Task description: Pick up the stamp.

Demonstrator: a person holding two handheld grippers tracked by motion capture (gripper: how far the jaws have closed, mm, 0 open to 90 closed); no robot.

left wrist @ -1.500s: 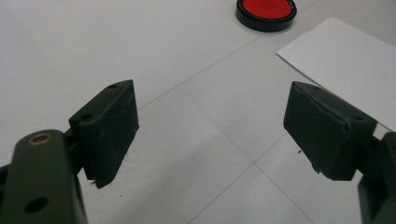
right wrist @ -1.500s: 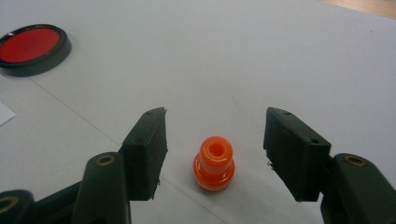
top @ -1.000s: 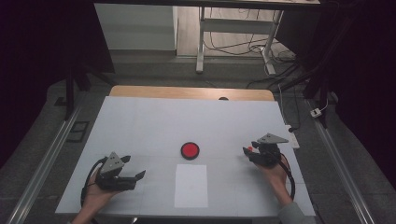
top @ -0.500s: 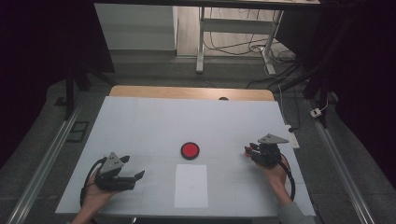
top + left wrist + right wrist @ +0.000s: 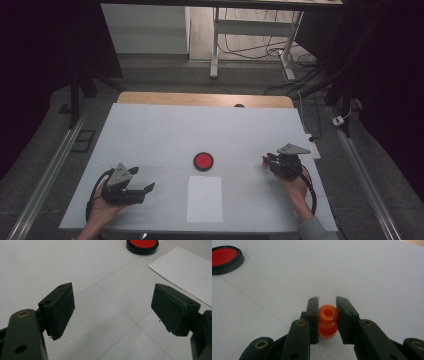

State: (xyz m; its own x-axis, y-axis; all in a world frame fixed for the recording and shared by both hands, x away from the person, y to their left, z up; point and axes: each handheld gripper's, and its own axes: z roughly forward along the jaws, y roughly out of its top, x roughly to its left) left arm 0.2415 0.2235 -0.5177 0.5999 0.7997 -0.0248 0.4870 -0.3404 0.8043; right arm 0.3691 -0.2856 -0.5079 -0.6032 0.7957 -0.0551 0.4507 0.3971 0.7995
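Observation:
A small orange spool-shaped piece stands on the white table between the jaws of my right gripper. The jaws have just been closing on it, and both pads now press its sides. From the high view that gripper lies at the table's right, pointing left, with an orange-red speck at its tips. My left gripper rests at the front left, pointing right. Its jaws stand wide open with nothing but bare table between them.
A red disc with a black rim lies mid-table between the two grippers. Just in front of it lies a white sheet of paper. The white table top ends in a wooden strip at the far edge.
The right gripper's jaws have drawn together on the orange piece. Both hands have stayed where they were, and the left gripper is unchanged.

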